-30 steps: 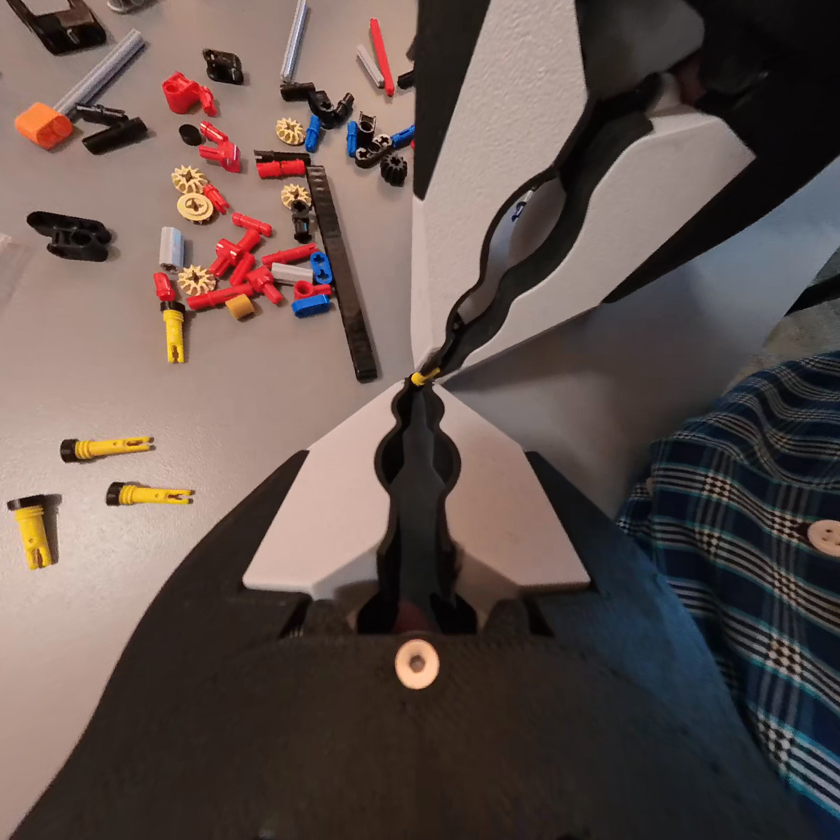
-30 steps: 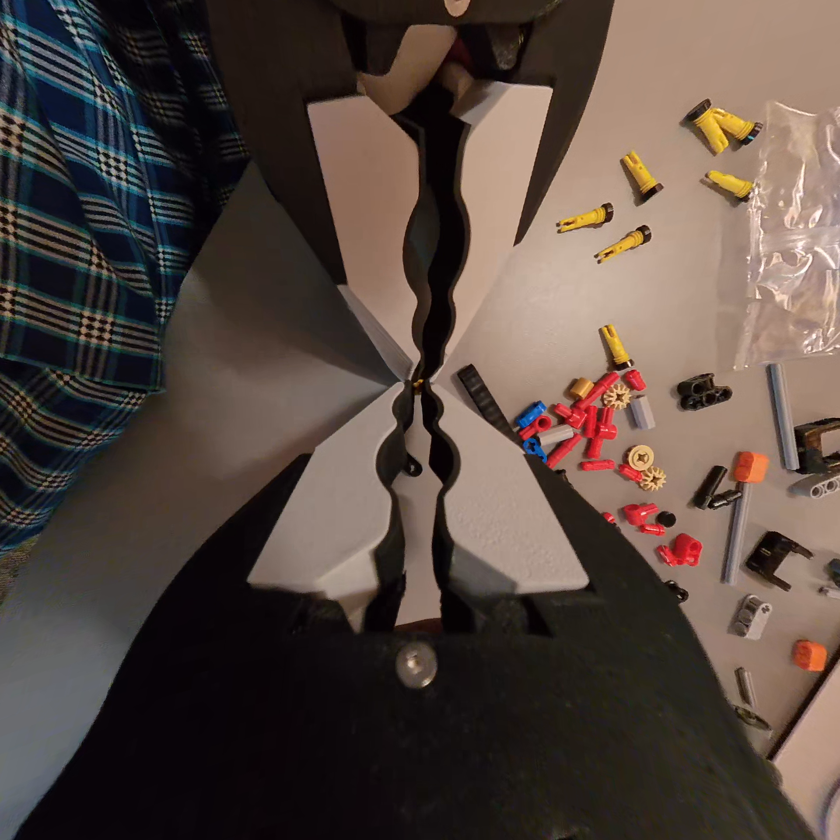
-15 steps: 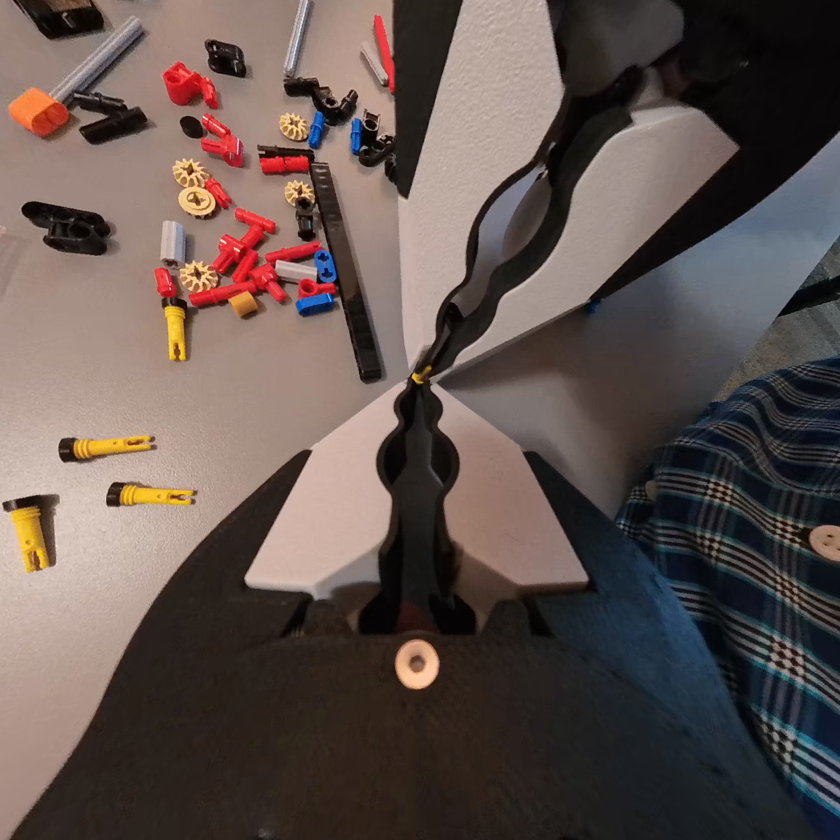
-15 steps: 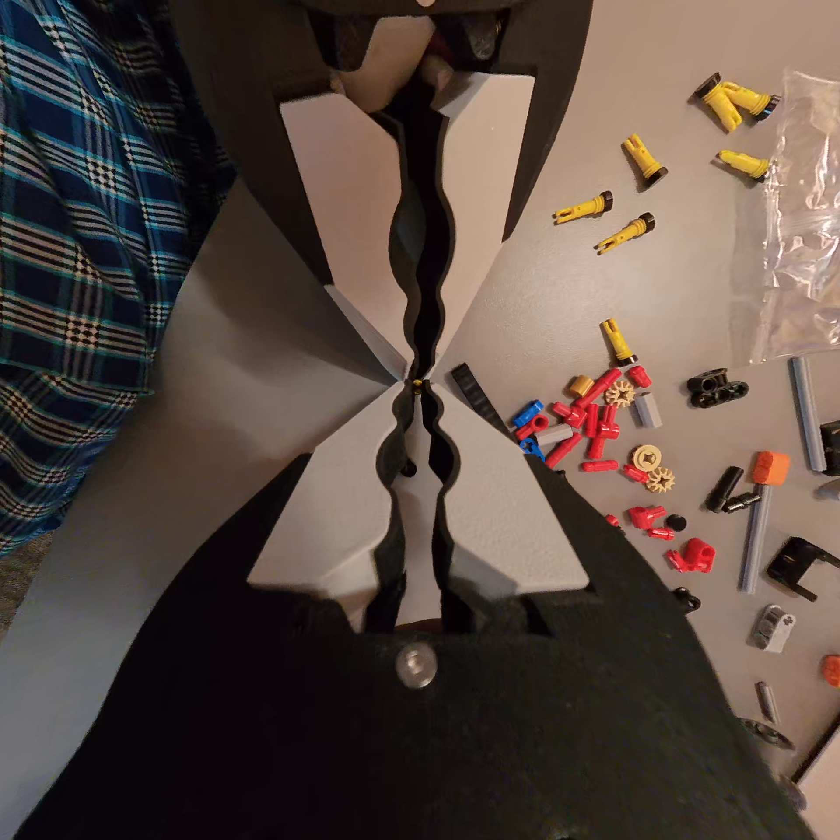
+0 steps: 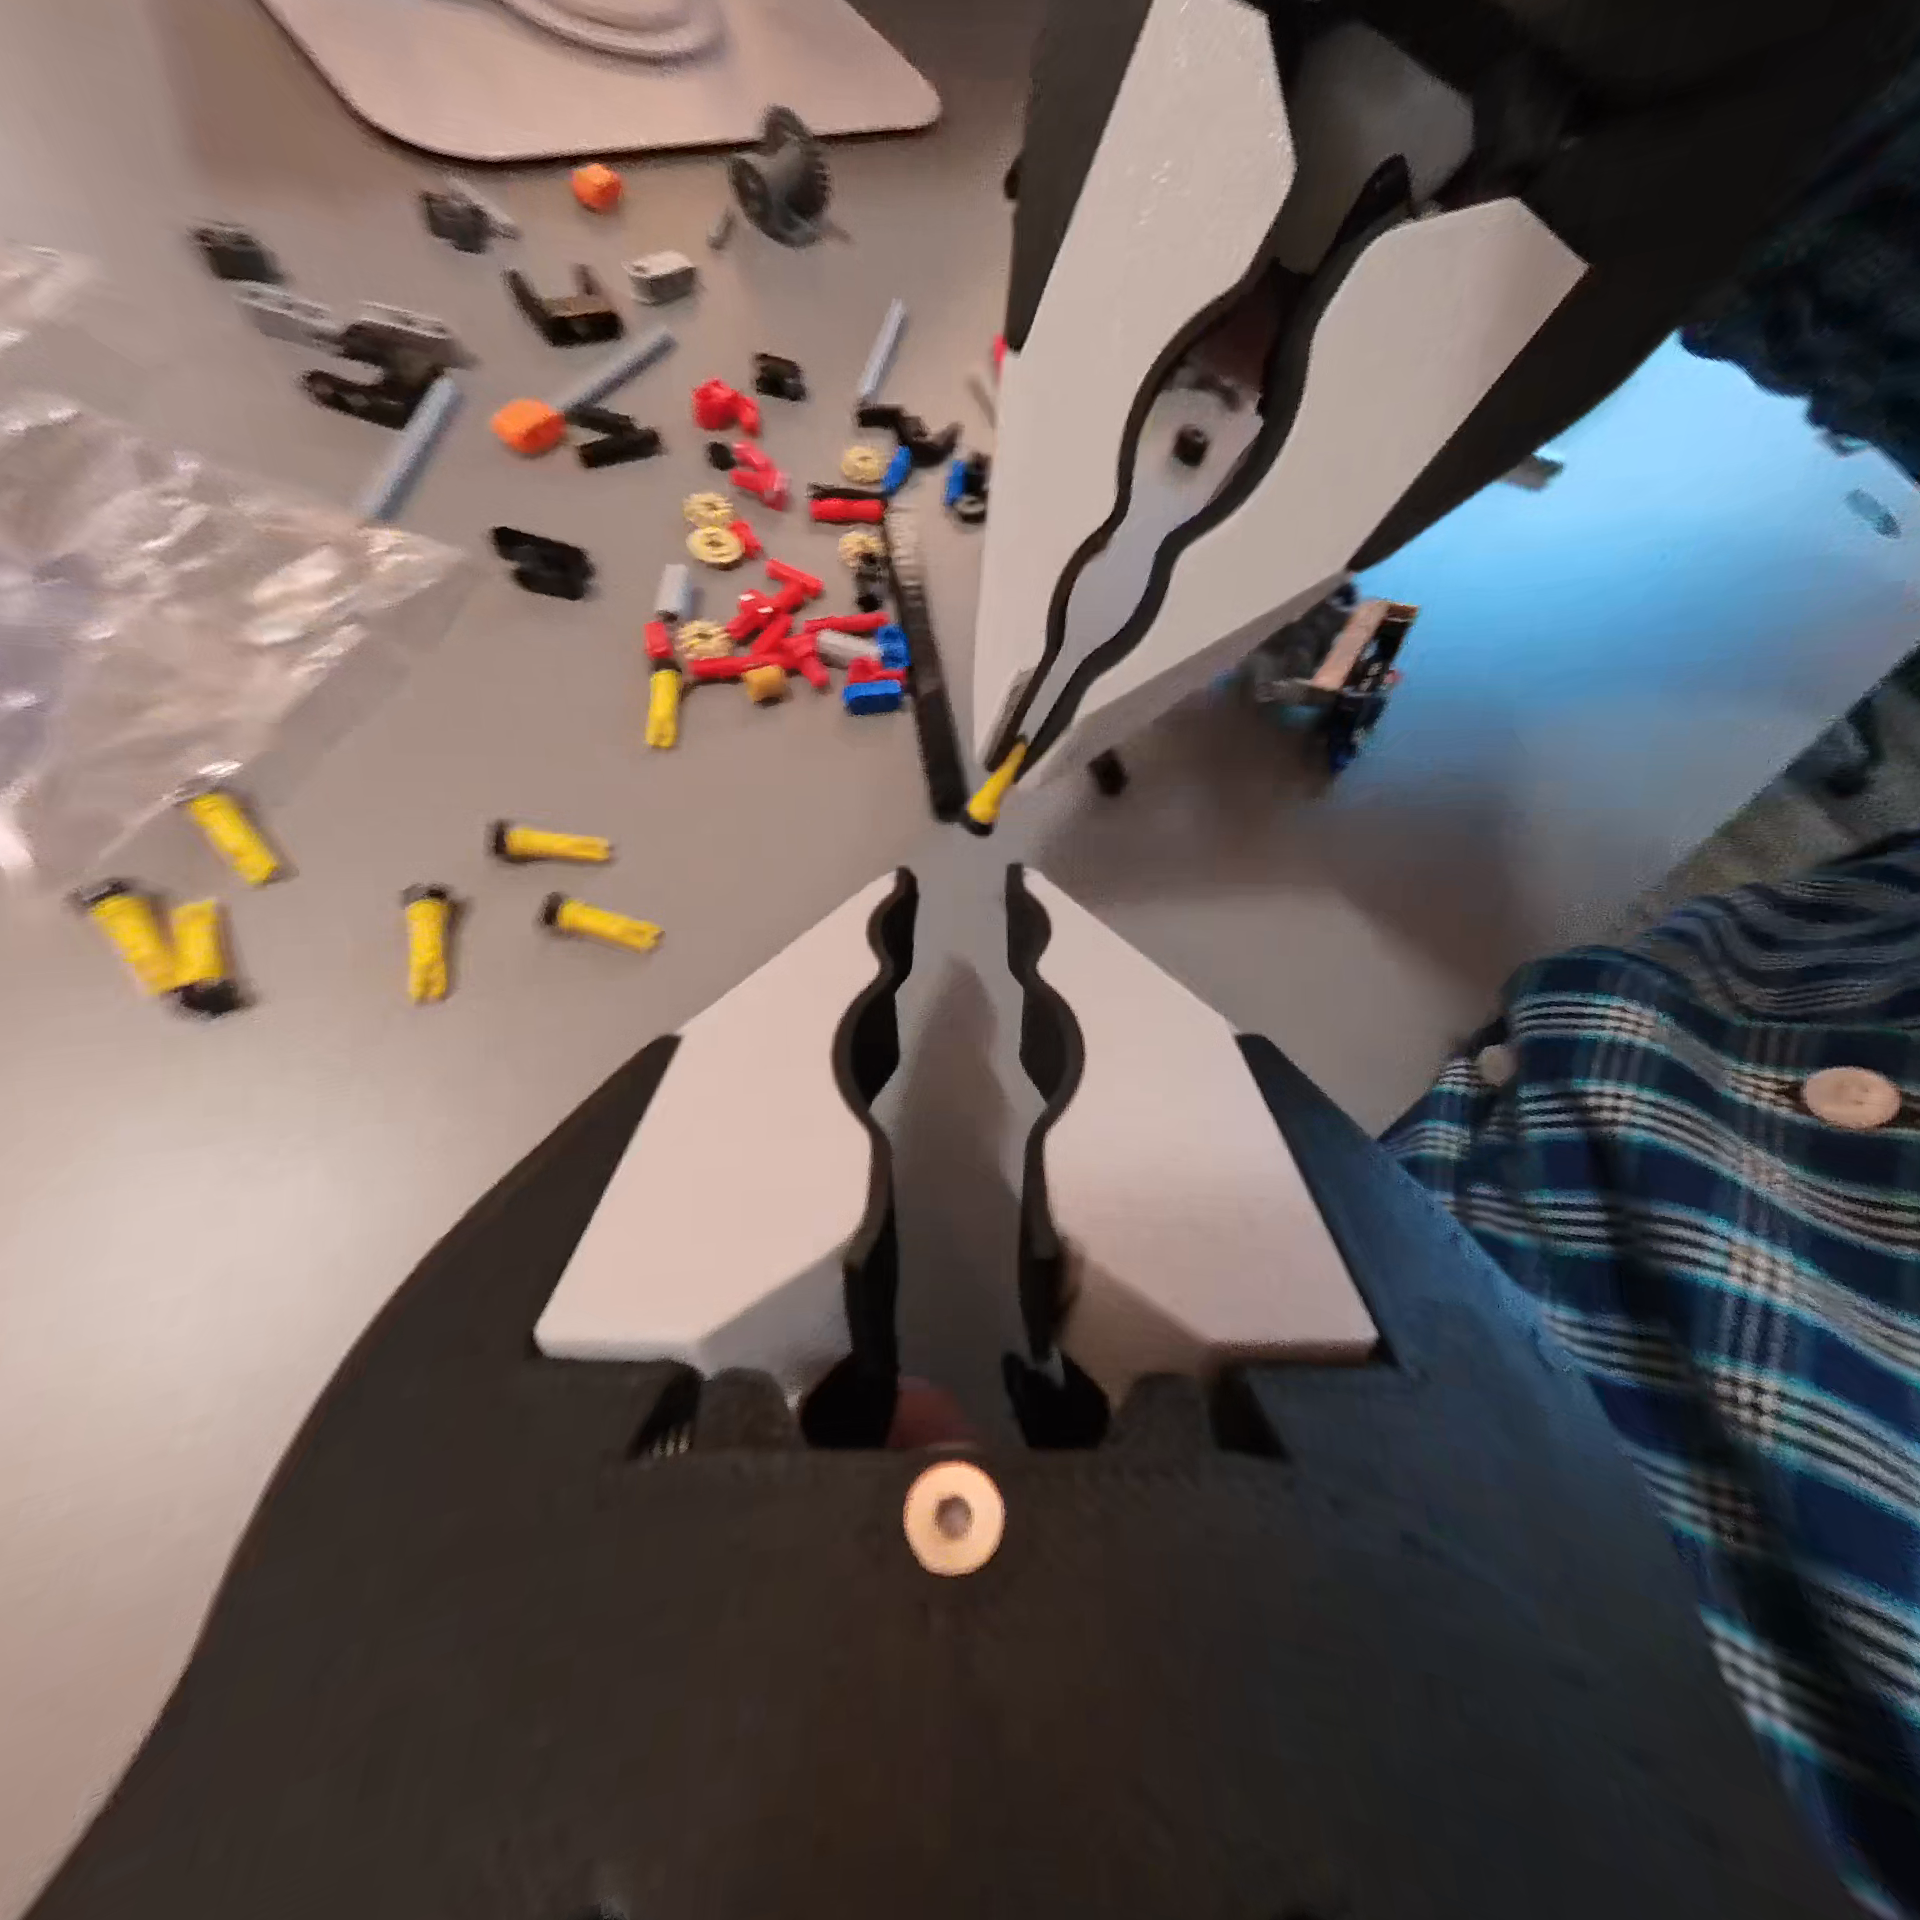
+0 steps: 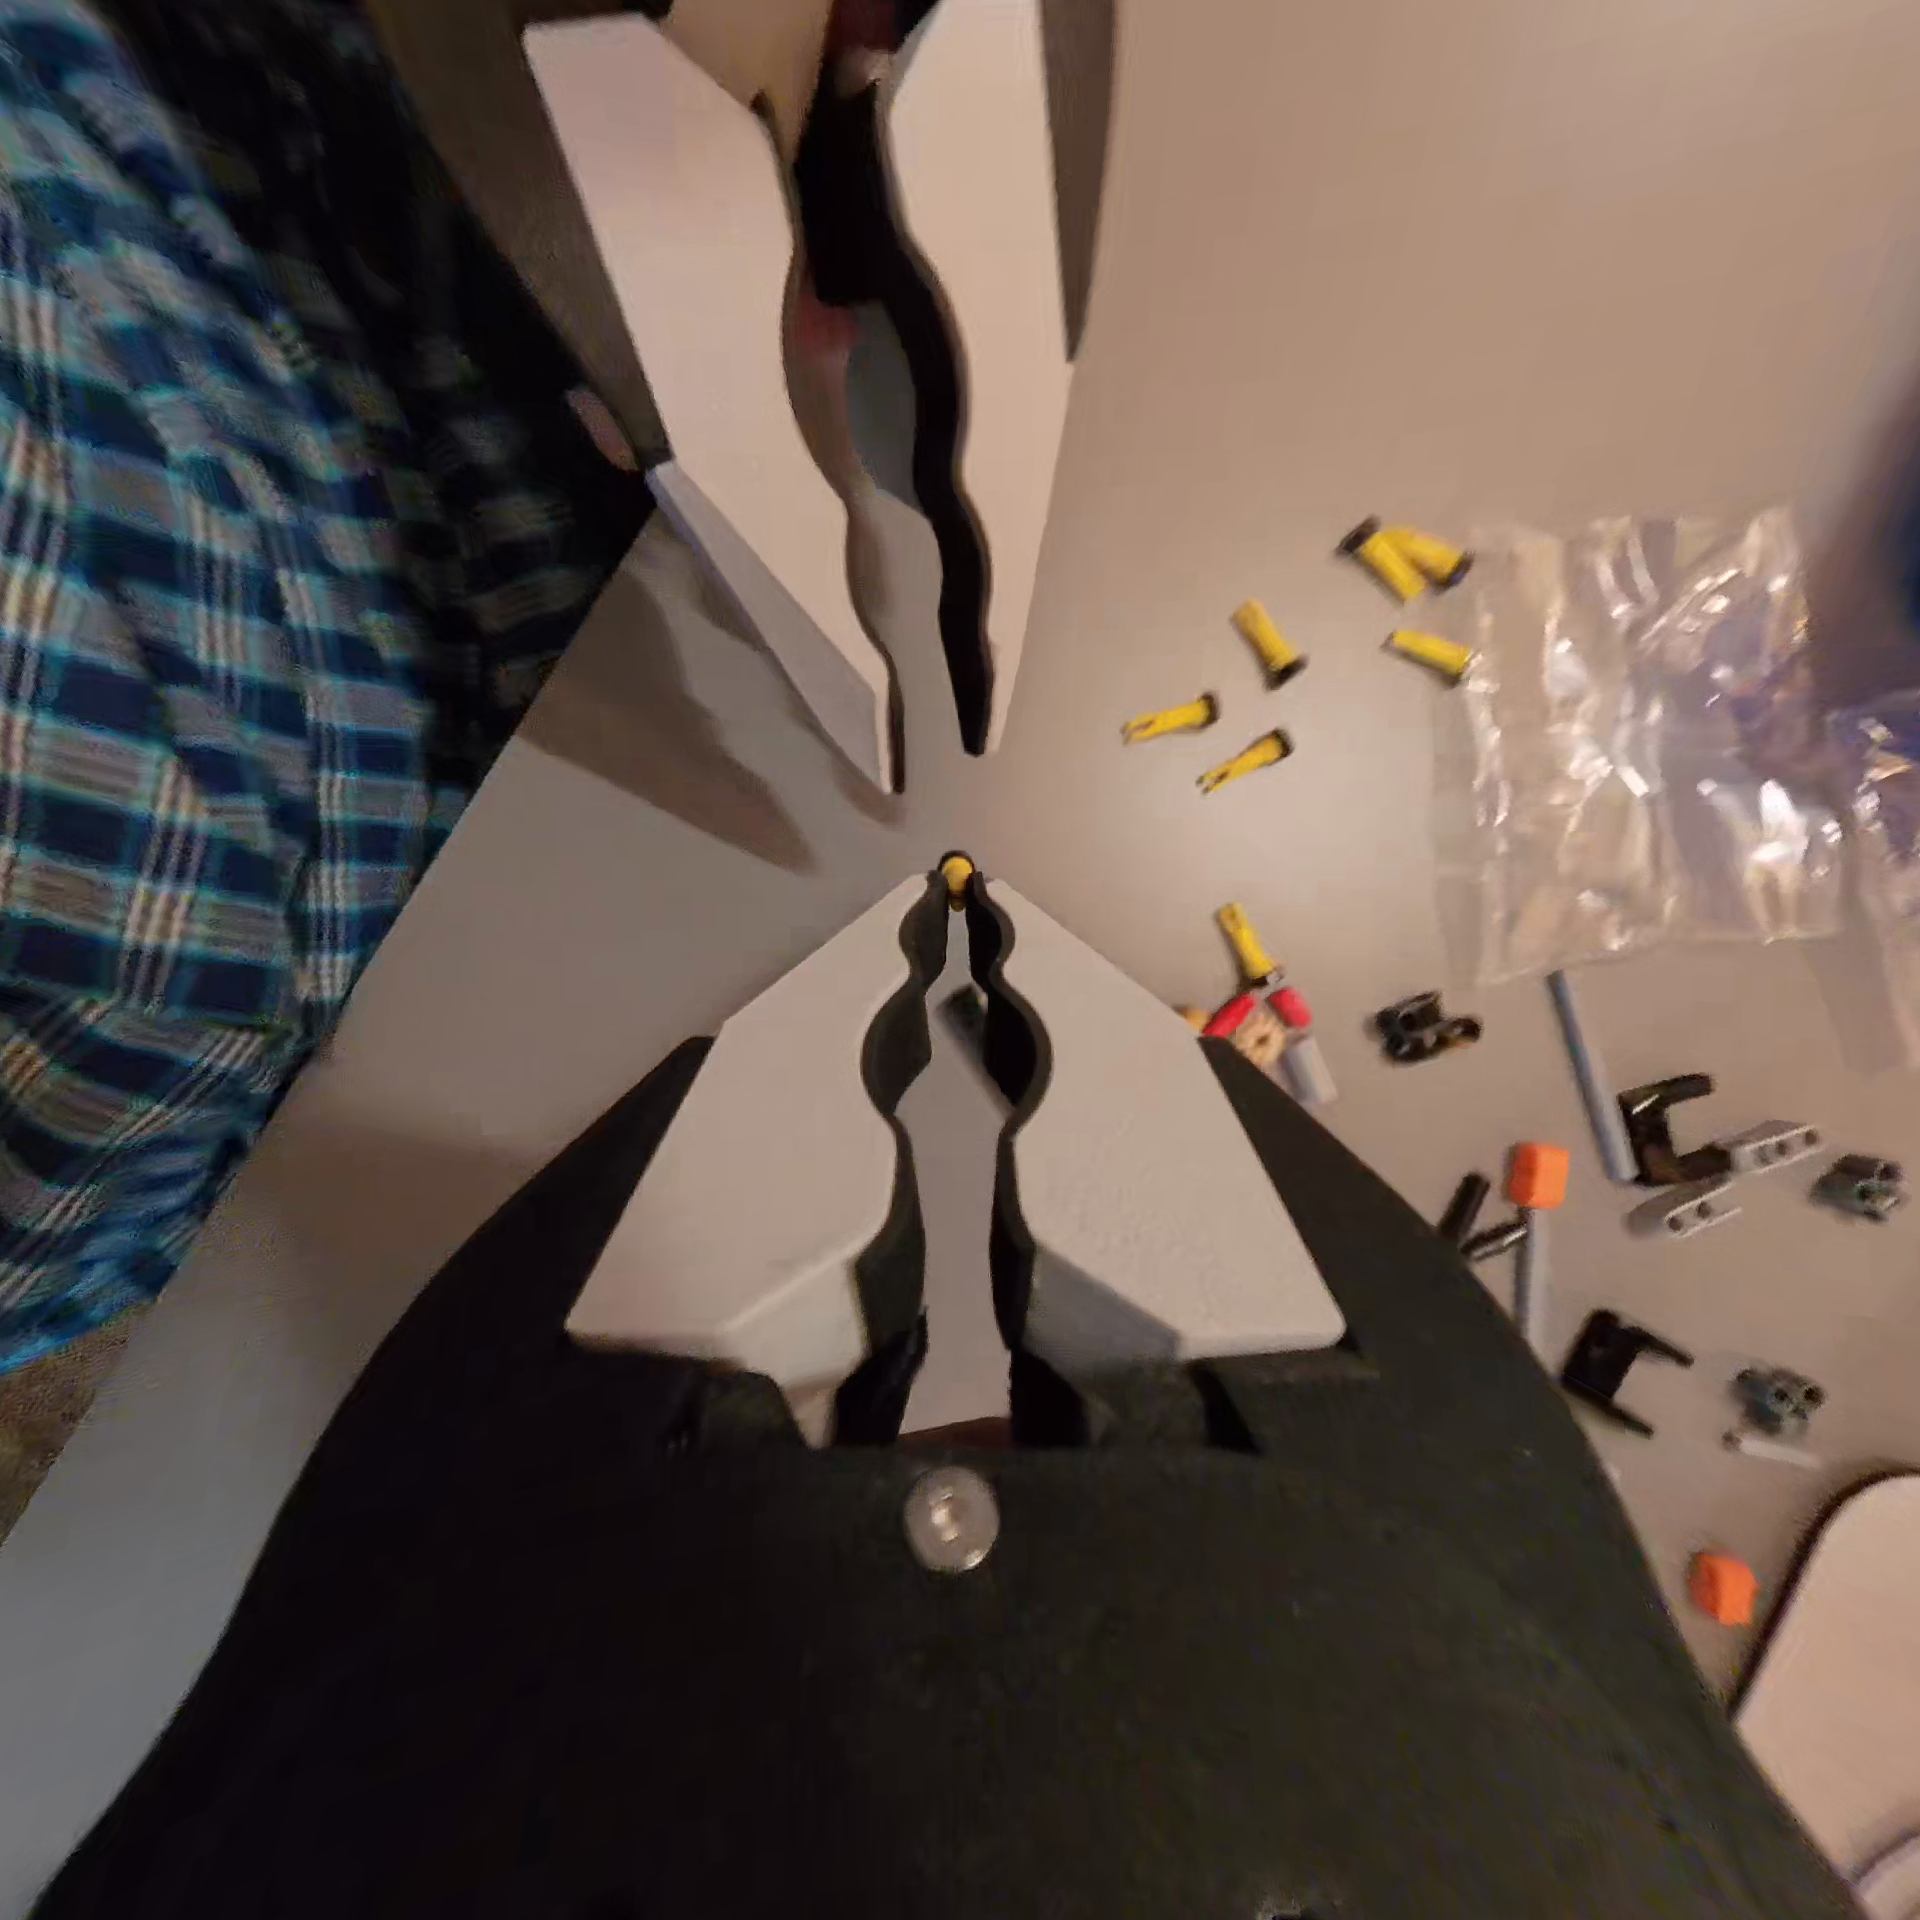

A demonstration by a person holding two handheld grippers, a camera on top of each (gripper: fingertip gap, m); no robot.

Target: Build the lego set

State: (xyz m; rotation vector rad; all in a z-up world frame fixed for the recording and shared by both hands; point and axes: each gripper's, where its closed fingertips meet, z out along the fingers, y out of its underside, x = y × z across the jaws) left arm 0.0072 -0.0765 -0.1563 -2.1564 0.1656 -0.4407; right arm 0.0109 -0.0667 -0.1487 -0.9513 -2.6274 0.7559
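My right gripper (image 6: 956,885) is shut on a small yellow pin with a black end (image 6: 954,869), which sticks out past its tips. In the left wrist view the right gripper (image 5: 1016,756) comes in from above with the pin (image 5: 995,796). My left gripper (image 5: 958,876) is open and empty, its tips a short gap from the pin. It shows from above in the right wrist view (image 6: 935,764). Both are held above the grey table (image 5: 260,1143). Loose red, blue, tan and black pieces (image 5: 779,623) lie to the left.
Several yellow pins (image 5: 551,842) and a clear plastic bag (image 5: 156,582) lie at the left. A long black beam (image 5: 930,686) lies near the grippers. A pale mat (image 5: 623,94) is at the far end. A person's plaid sleeve (image 5: 1714,1247) is close on the right. Less than 4 cm separates the two grippers' tips.
My left gripper has opened, let go of the yellow pin and drawn back. The right gripper keeps the pin. Both views have shifted and blurred with the motion.
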